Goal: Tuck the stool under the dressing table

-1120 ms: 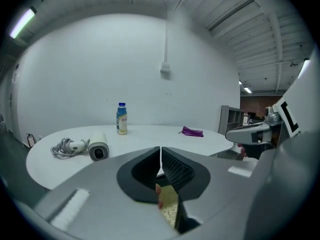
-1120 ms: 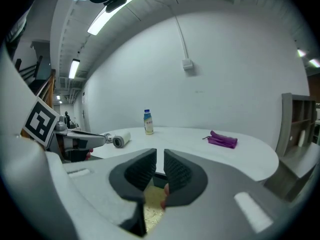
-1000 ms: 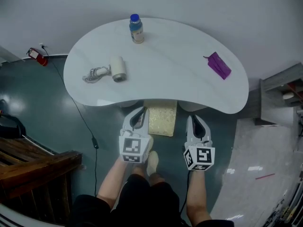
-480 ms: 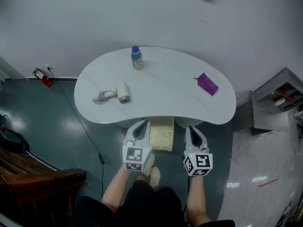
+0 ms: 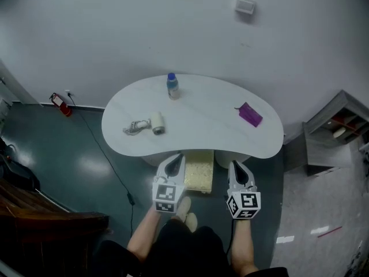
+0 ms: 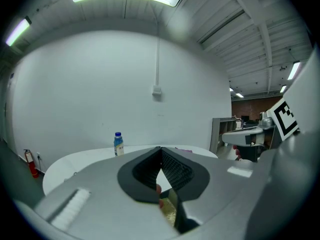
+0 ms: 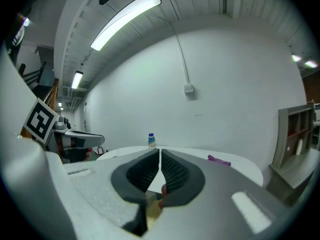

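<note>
Head view, nearest first: the person's legs (image 5: 179, 244) stand at the bottom edge. Just ahead are the left gripper (image 5: 176, 159) and right gripper (image 5: 234, 167), each with jaws closed together on nothing, neither gripping the stool (image 5: 199, 175). The stool sits between them, its far part beneath the near edge of the table (image 5: 199, 123), its gold seat still partly showing in front. Judged largely tucked; a final push inward may remain. Floor either side is open, save a cable (image 5: 109, 160) on the left and a shelf unit (image 5: 337, 137) on the right. A bottle (image 5: 172, 87) and a purple item (image 5: 249, 114) lie farther back, toward the wall.
</note>
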A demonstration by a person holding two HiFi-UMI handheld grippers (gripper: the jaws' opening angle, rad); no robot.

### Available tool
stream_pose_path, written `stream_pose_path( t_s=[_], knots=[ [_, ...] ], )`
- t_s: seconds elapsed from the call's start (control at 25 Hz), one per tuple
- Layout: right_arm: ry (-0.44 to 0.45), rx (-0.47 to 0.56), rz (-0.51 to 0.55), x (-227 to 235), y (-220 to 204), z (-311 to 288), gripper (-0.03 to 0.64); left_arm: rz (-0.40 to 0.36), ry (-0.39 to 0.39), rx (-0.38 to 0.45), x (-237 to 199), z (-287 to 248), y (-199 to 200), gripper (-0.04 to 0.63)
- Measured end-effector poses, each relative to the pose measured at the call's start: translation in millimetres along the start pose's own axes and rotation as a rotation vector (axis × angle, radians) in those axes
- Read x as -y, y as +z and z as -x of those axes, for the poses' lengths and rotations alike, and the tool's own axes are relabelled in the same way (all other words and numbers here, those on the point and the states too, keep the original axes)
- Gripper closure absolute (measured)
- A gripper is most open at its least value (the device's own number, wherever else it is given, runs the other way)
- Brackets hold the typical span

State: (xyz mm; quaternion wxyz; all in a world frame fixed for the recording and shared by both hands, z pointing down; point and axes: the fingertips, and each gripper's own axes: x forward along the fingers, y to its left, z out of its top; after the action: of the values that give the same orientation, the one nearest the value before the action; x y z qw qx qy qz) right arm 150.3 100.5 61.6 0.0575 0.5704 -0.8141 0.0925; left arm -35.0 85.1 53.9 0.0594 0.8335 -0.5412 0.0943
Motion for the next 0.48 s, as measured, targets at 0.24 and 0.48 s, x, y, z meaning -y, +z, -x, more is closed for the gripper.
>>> stream_pose_path(
  t_s=[0.24, 0.48],
  knots=[
    [0.004, 0.017, 0.034, -6.9, 10.2, 29.8, 0.601, -0.015, -0.015, 0.008, 15.6, 27.7, 9.4, 0.588],
    [0.006, 0.022, 0.061, -9.7, 9.6, 56.8, 0.601, -0.010, -0.010, 0.016, 23.2, 48.0, 7.4, 0.588]
  ],
)
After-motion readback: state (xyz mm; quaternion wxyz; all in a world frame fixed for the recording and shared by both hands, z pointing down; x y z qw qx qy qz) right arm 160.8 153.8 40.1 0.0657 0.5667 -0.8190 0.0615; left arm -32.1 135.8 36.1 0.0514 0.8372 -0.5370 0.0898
